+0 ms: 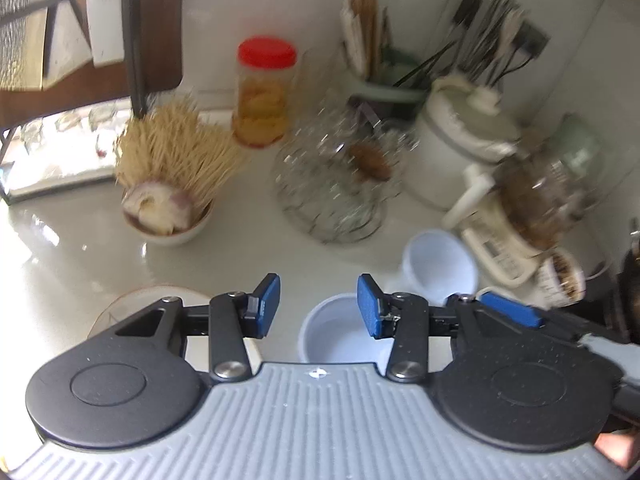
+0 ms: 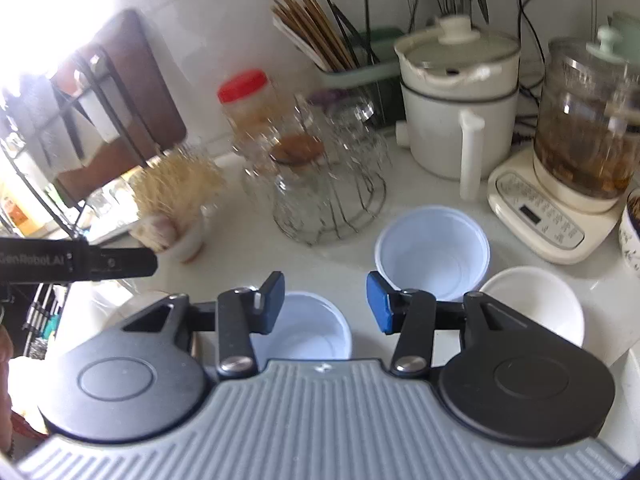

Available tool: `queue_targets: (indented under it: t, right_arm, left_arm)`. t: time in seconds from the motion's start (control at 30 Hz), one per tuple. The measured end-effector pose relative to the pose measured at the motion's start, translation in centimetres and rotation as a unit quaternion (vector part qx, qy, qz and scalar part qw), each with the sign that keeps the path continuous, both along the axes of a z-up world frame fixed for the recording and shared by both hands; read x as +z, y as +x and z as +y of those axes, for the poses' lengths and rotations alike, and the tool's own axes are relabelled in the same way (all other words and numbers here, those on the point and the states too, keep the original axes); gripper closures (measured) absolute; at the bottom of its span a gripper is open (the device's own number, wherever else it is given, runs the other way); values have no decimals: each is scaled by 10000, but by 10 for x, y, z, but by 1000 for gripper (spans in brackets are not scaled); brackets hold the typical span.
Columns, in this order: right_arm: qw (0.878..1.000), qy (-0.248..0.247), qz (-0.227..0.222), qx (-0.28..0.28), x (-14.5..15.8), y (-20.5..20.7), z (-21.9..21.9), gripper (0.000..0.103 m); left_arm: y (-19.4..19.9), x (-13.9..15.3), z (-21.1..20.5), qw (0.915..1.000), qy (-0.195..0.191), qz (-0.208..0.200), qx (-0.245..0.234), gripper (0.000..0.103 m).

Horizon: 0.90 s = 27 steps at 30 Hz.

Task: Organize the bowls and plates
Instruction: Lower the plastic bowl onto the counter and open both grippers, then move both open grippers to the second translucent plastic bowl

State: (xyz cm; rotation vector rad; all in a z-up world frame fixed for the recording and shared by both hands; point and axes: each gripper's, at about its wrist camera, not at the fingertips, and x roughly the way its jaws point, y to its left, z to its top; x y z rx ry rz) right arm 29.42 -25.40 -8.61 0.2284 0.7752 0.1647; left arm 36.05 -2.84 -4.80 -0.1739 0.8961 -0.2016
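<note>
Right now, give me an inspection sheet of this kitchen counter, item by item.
Surface: glossy white counter, crowded toward the back wall.
Job's things: two white plastic bowls, a white ceramic bowl, and a plate at the left.
Clutter: red-lidded jar, bowl of toothpicks, glass jars, chopstick holder, white cooker pot, glass kettle on its base.
Grippers: left gripper and right gripper both open, nothing between the fingers.
Cables: black cords hang behind the pot.
Surroundings: wire rack at the left, bright glare.
</note>
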Motion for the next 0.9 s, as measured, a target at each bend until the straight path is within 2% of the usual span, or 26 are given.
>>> queue_targets:
  t: [0.17, 0.33, 0.67, 0.8, 0.9]
  right_arm:
    - [9992, -49, -367, -159, 32, -24, 10, 55]
    - [9981, -28, -502, -358, 52, -48, 22, 55]
    - [9955, -130, -485, -809, 55, -94, 38, 55]
    - [9935, -281, -466, -1003, 50, -111, 40, 55]
    - [9922, -207, -342, -1180, 48, -116, 30, 55]
  left_arm:
    - [-20, 31, 5, 9988, -75, -391, -296, 54]
    - [-40, 45, 16, 9970, -73, -611, -461, 54]
    - [-72, 39, 30, 9935, -247, -670, -884, 53]
    - [-79, 33, 24, 9907, -151, -715, -1145, 53]
    - [-79, 28, 18, 9902, -170, -621, -1242, 53]
